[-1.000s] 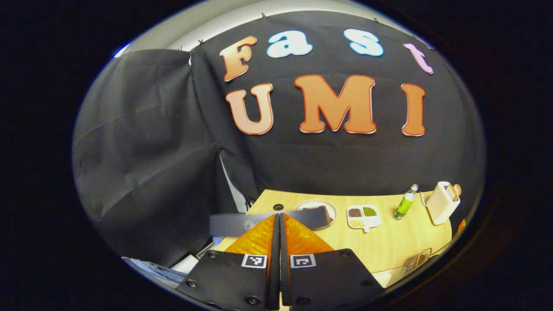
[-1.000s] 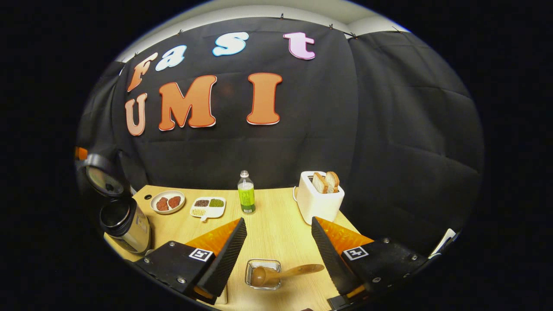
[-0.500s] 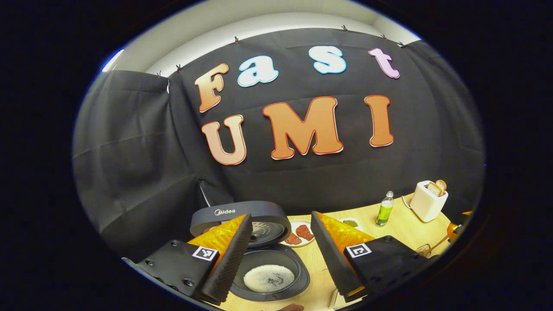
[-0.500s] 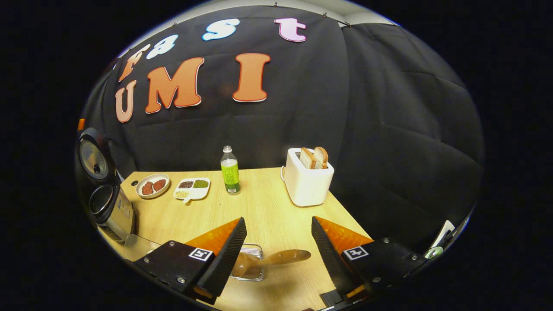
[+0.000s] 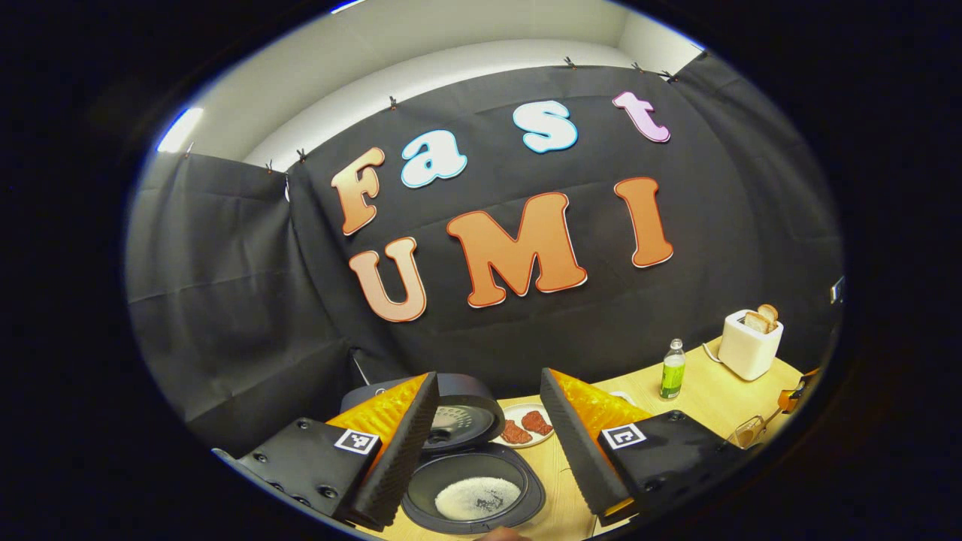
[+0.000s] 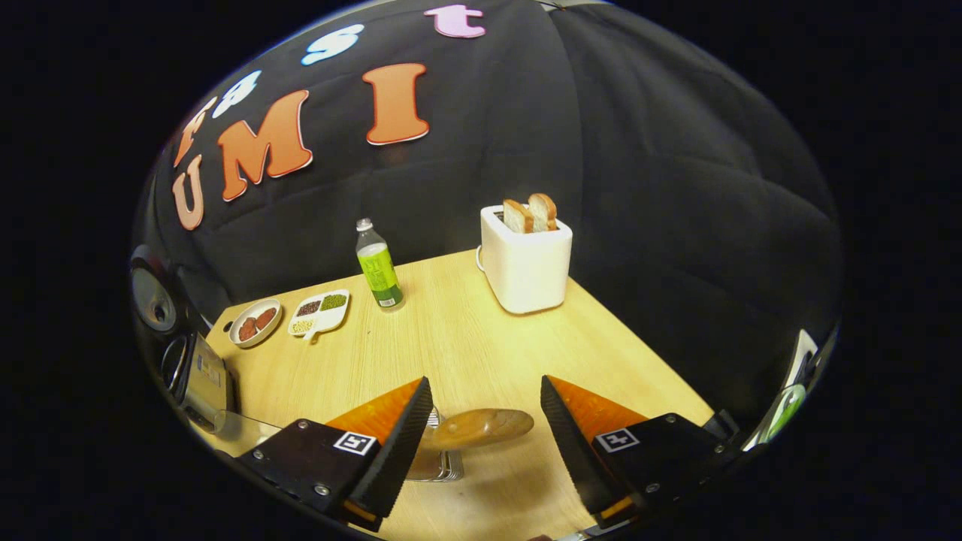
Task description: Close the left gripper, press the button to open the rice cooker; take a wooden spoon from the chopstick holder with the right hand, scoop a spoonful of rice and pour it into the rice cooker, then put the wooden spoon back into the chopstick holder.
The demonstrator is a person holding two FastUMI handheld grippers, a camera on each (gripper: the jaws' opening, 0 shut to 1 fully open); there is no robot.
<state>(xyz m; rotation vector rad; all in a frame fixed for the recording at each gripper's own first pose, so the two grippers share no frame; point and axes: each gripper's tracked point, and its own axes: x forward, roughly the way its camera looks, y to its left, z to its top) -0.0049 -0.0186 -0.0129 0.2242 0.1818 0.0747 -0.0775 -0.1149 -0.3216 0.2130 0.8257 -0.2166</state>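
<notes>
So the rice cooker (image 5: 470,481) is sitting at the near left end of the bench with its lid popped up and tilted back, inner pot dark with a thin layer of white rice (image 5: 479,497) spread on the bottom. In the right gripper view the wooden spoon (image 6: 477,428) pokes out of the little wire chopstick holder (image 6: 436,466), lying almost flat, its broad wooden end pointing right.

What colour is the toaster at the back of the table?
White, with two bread slices standing in it. The toaster shows best in the right gripper view.
</notes>
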